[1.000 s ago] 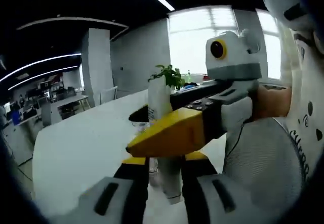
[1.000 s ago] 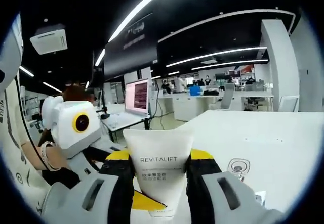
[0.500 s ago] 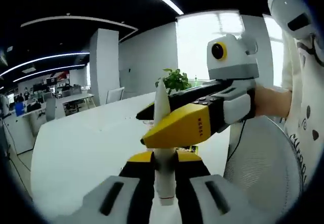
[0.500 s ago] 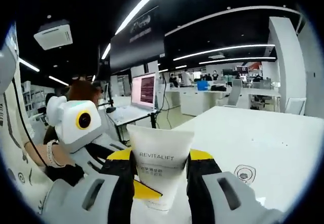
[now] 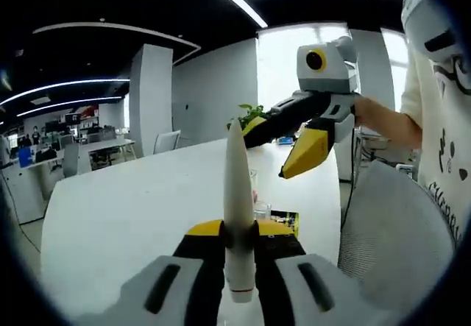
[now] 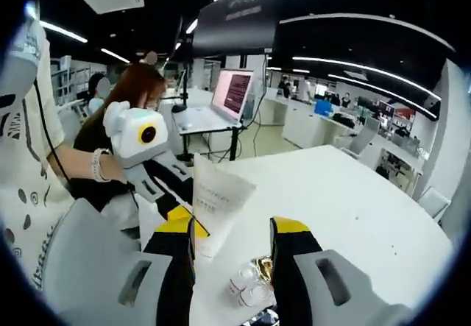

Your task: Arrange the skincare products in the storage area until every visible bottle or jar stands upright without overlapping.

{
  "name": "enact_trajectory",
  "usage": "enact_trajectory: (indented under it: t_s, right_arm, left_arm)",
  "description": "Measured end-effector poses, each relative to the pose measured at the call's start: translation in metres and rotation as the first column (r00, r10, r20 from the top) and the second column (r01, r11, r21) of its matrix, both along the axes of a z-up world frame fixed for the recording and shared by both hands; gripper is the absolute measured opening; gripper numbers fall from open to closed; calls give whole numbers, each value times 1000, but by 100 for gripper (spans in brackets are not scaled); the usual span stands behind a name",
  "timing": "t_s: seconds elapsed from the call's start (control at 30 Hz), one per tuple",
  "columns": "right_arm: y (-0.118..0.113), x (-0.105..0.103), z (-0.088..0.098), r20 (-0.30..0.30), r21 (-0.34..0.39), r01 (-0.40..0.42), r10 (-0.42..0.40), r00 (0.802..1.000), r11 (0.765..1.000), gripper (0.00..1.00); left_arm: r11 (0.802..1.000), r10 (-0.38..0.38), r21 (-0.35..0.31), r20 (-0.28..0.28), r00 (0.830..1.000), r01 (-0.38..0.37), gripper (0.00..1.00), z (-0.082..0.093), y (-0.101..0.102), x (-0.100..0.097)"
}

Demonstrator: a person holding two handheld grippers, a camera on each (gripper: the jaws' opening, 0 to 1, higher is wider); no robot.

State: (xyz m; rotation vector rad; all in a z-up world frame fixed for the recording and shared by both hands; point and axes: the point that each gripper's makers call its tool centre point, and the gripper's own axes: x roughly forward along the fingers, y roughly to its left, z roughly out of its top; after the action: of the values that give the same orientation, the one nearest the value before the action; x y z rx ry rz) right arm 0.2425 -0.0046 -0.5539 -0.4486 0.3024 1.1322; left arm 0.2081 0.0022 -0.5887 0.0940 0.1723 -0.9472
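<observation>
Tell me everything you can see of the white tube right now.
The white tube is a soft-looking plastic squeeze tube, held clear of the white table between the yellow-tipped jaws of the left gripper. In the left gripper view it shows edge-on, tapering to a thin crimped end that points away, with a thin red ring at its near end. In the right gripper view its flat face shows, wide at the crimp, with small grey lettering too blurred to read. The right gripper is open and apart from it.
</observation>
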Motion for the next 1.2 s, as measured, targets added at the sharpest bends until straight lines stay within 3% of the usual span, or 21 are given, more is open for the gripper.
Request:
enact_trajectory:
  t_s: [0.17,0.2,0.23,0.27,0.3,0.33,0.37,0.47,0.5,0.53,0.57,0.7,0.83,0.87,0.93,1.2]
  right_arm:
    - [-3,7,5,-4,-41,-49,49,999,998,32]
    - [-3,5,3,-33,-49,-66,65,997,997,32]
    - [-3,6,3,-31,-73,-81,79,996,994,33]
    - [-5,8,1,-20,-110,-96,95,995,989,32]
    - [-6,10,0,-11,-137,-105,105,994,985,32]
    - [-6,11,0,-8,-163,-121,121,993,979,32]
    - [-4,13,0,-19,-173,-140,139,990,975,30]
    - [-2,18,2,-18,-198,-175,175,984,964,29]
    - [3,18,5,12,-204,-231,238,971,951,28]
    - [3,21,5,-2,-194,-217,221,975,957,27]
    - [4,15,0,-54,-221,-277,272,961,935,26]
    - [5,20,-9,-81,-320,-346,339,937,882,23]
    - [11,23,-8,-112,-365,-403,390,914,839,22]
    - [11,24,-11,-132,-407,-432,417,899,804,22]
    - [16,24,-14,-146,-440,-478,464,874,760,21]
    - [25,16,-37,-275,-505,-598,541,795,622,17]
  left_arm:
    - [999,-36,14,11,999,35,8,-2,-5,-3]
    - [999,-38,15,8,999,38,8,-2,-5,-4]
    - [999,-40,21,5,999,40,8,-20,16,33]
    - [999,-45,23,5,999,44,8,-22,18,37]
    - [999,-26,26,-42,999,27,8,-33,21,38]
    - [999,-34,26,-31,999,35,8,-36,19,42]
    - [994,-93,52,14,996,92,8,-32,13,41]
    - [996,-82,29,-3,997,82,8,-30,10,43]
    - [995,-94,27,-7,996,94,8,-32,9,44]
    - [995,-96,26,-9,995,97,8,-32,9,44]
    - [994,-103,25,-13,995,103,8,-35,8,46]
    - [992,-122,38,-17,992,123,8,-40,7,48]
    - [989,-140,42,-24,990,140,8,-44,6,50]
    - [988,-144,44,-24,989,145,8,-44,6,51]
    - [986,-156,50,-25,987,157,8,-46,5,51]
    - [980,-187,57,-28,982,189,8,-51,4,55]
